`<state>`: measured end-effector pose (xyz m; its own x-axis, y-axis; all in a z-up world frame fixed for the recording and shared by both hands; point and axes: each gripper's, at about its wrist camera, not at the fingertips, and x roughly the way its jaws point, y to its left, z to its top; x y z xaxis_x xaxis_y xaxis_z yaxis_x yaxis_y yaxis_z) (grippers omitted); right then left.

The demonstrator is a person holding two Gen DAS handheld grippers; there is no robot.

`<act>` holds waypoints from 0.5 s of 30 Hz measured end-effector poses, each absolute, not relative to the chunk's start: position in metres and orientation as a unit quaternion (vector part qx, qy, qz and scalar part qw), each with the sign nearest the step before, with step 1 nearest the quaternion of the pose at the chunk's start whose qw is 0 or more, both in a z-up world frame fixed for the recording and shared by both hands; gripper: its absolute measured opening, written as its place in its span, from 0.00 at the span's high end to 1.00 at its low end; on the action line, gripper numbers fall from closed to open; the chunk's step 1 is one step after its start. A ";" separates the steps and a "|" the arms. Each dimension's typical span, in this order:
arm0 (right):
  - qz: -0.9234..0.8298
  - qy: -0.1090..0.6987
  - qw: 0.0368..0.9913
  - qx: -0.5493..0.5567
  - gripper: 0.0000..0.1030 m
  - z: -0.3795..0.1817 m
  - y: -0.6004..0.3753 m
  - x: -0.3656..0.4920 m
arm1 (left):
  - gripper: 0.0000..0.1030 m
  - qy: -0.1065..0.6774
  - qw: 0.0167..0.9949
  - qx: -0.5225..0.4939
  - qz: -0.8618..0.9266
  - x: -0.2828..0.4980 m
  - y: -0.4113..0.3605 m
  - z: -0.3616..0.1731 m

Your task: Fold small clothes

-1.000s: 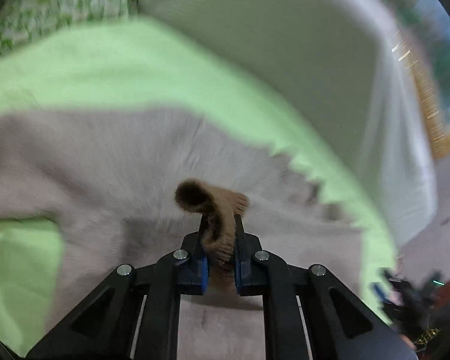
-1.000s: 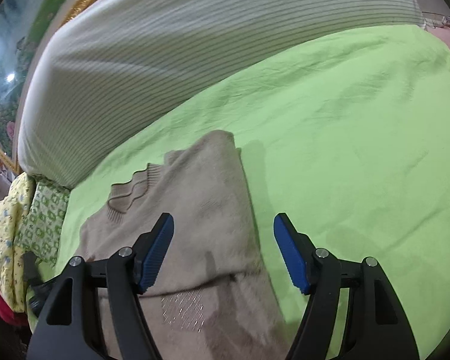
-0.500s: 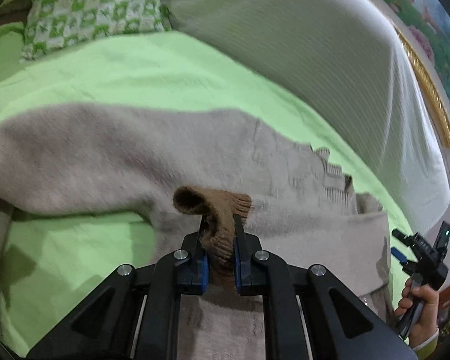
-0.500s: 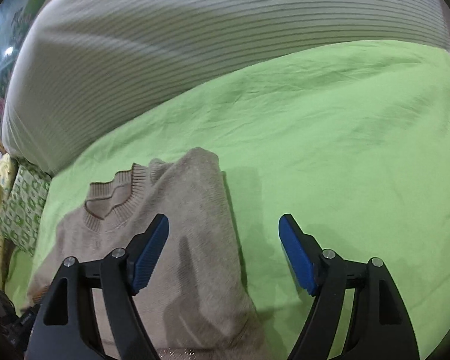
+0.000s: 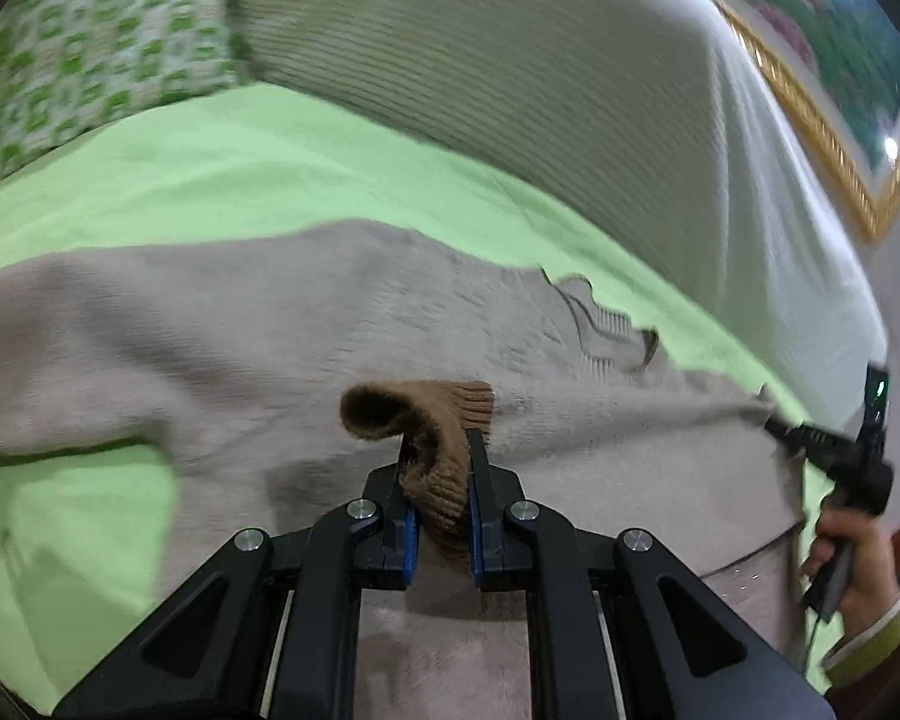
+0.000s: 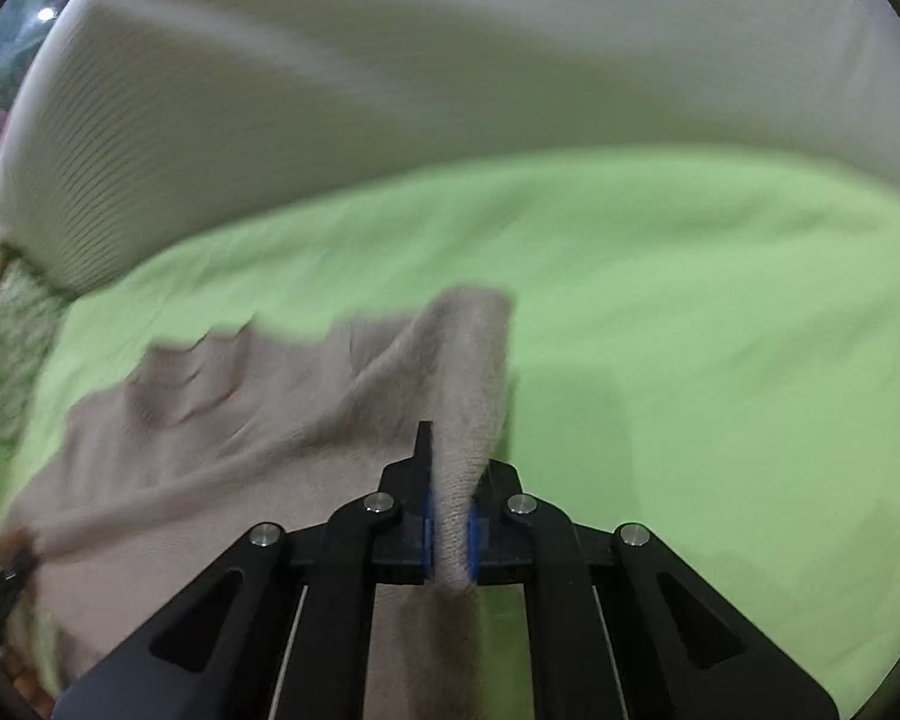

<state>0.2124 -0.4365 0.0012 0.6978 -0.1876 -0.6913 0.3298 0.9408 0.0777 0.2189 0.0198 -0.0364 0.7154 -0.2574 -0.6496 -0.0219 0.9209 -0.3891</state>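
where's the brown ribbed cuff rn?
Left wrist view, centre: the brown ribbed cuff is pinched in the left gripper, above the beige knit sweater spread on the green bedsheet.

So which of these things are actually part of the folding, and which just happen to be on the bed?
Part of the job:
- beige sweater
- its brown cuff, pinched by the left gripper
- right gripper, whose fingers have just closed on the sweater's edge

Just lying about:
- green sheet
- striped white bolster
- green patterned pillow
- gold-framed picture

no readable text, labels, brands, numbers or signs anywhere in either view
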 end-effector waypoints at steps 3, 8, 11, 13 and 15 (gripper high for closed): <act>-0.169 0.382 0.908 0.046 0.92 -0.013 -0.445 0.221 | 0.89 0.392 0.902 -0.170 -0.060 0.235 0.004 -0.053; -0.189 0.385 0.903 0.014 0.85 -0.037 -0.445 0.219 | 0.80 0.406 0.894 -0.183 -0.047 0.244 0.023 -0.069; -0.217 0.361 0.907 0.032 0.56 -0.018 -0.447 0.203 | 0.74 0.399 0.898 -0.185 -0.033 0.238 0.034 -0.063; -0.203 0.335 0.919 0.051 0.51 0.002 -0.442 0.186 | 0.60 0.400 0.896 -0.190 -0.029 0.230 0.043 -0.058; -0.175 0.319 0.928 0.073 0.50 0.015 -0.433 0.168 | 0.48 0.399 0.895 -0.200 -0.021 0.218 0.053 -0.053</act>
<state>0.1685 -0.4330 0.0153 0.7348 -0.2786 -0.6184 0.3724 0.9277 0.0245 0.2178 0.0534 -0.0531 0.6813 -0.1974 -0.7049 -0.1223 0.9187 -0.3755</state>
